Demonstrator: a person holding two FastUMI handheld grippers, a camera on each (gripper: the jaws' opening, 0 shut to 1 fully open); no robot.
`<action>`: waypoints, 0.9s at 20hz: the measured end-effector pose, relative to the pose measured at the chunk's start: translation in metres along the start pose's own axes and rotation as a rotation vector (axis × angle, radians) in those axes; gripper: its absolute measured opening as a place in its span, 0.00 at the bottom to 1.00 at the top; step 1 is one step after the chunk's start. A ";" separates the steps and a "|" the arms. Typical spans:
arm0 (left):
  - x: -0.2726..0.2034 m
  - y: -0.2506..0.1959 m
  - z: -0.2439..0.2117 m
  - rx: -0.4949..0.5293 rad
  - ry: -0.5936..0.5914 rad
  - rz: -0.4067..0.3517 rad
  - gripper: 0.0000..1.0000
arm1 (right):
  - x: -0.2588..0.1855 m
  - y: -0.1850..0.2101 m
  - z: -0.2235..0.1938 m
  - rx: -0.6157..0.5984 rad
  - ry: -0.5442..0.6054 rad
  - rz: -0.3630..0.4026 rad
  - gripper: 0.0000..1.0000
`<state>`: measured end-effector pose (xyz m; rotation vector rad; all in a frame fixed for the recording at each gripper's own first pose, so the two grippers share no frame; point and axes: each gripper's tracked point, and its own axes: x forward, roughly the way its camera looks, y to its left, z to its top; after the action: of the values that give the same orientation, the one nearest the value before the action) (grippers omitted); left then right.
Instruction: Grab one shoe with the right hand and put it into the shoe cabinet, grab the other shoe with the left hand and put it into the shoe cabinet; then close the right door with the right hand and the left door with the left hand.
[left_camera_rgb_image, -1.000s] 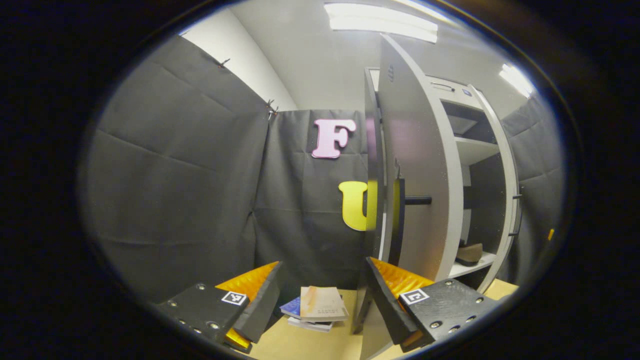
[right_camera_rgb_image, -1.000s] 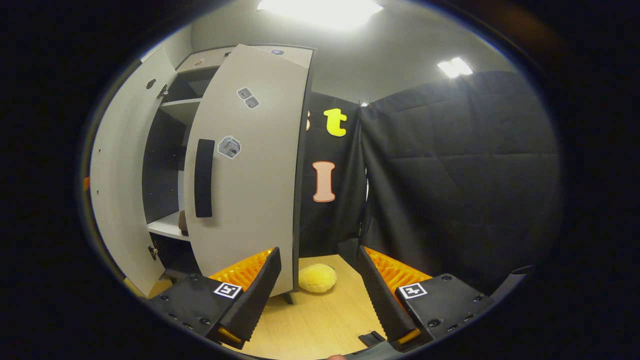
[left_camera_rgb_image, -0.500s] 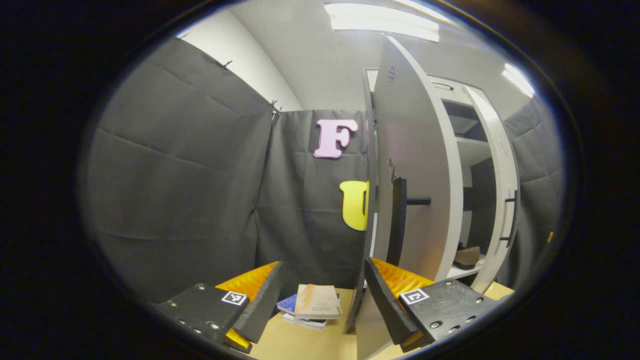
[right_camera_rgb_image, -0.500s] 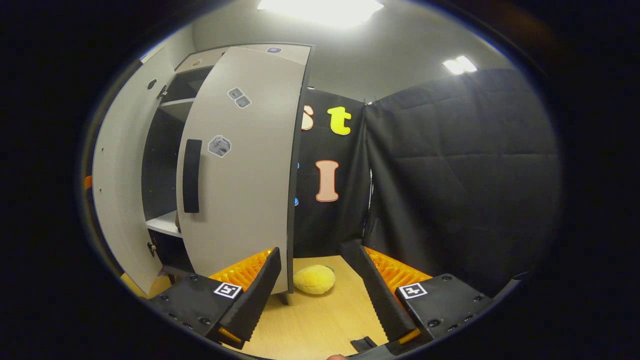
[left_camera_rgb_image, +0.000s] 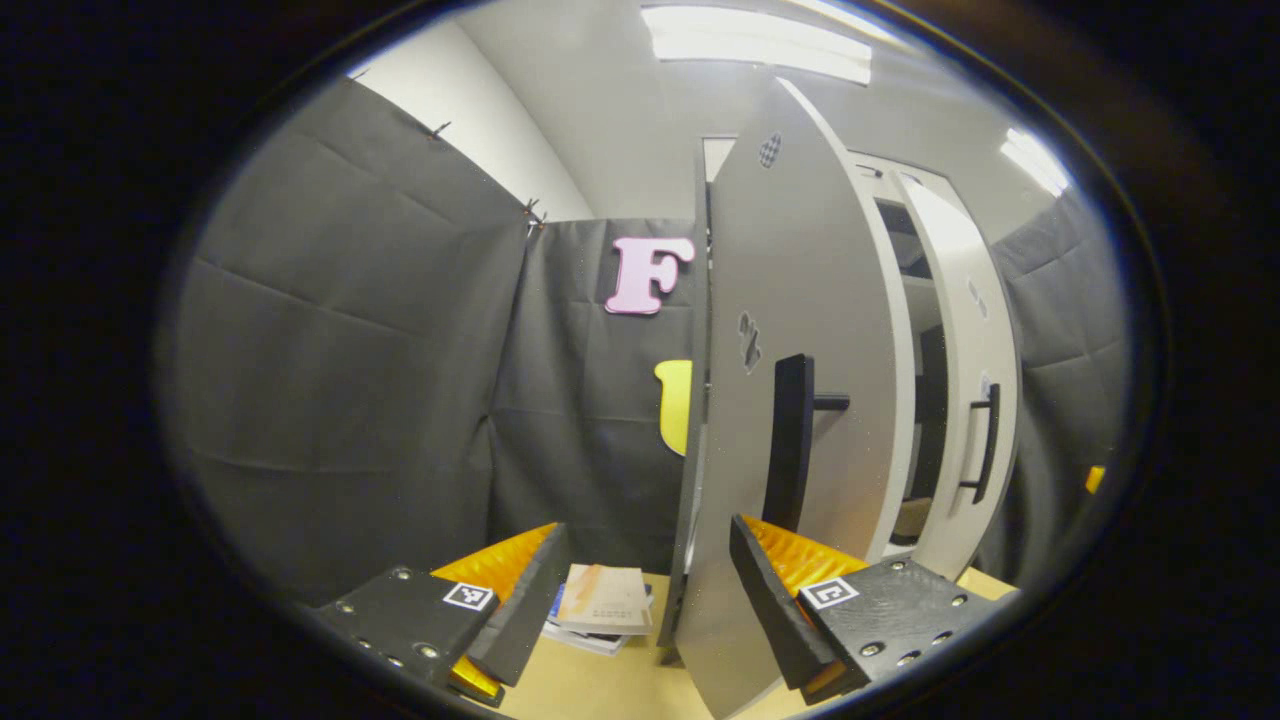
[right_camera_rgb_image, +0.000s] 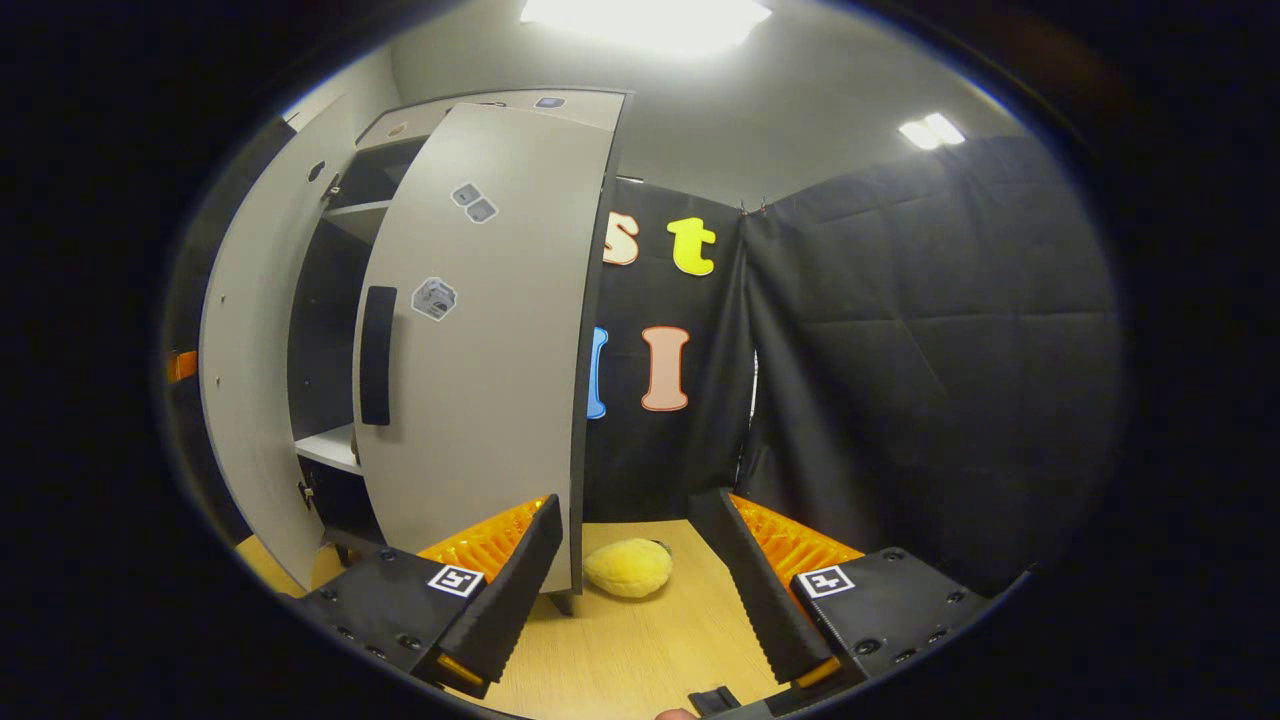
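Black cloth walls the booth around a wooden floor (right_camera_rgb_image: 640, 650); the shoe cabinet (left_camera_rgb_image: 905, 300) stands tall ahead of both grippers, doors upright and ajar. The left gripper (left_camera_rgb_image: 640, 600) gapes wide and empty, its right finger touching the left door (left_camera_rgb_image: 800, 300); a shoe (left_camera_rgb_image: 912, 518) lies on a shelf beyond. The right gripper (right_camera_rgb_image: 625, 585), wide, holds nothing; the right door (right_camera_rgb_image: 480, 350) stands just ahead-left, a yellow plush (right_camera_rgb_image: 628, 567) between its fingers.

two cabinet doors (left_camera_rgb_image: 800, 300), one shoe (left_camera_rgb_image: 910, 518), one yellow plush (right_camera_rgb_image: 627, 567)
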<state>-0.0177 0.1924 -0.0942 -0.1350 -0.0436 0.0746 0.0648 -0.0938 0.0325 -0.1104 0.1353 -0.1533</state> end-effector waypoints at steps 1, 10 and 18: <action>0.001 -0.004 0.000 -0.005 0.001 -0.009 1.00 | 0.001 -0.002 -0.001 0.001 0.001 0.003 0.98; 0.005 -0.057 -0.002 -0.055 0.013 -0.129 0.94 | 0.004 -0.035 -0.008 0.010 0.008 -0.006 0.98; 0.012 -0.066 -0.005 -0.031 0.012 -0.114 1.00 | 0.005 -0.040 -0.026 0.043 0.042 0.031 0.98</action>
<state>-0.0009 0.1274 -0.0894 -0.1639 -0.0400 -0.0409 0.0603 -0.1368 0.0107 -0.0619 0.1756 -0.1277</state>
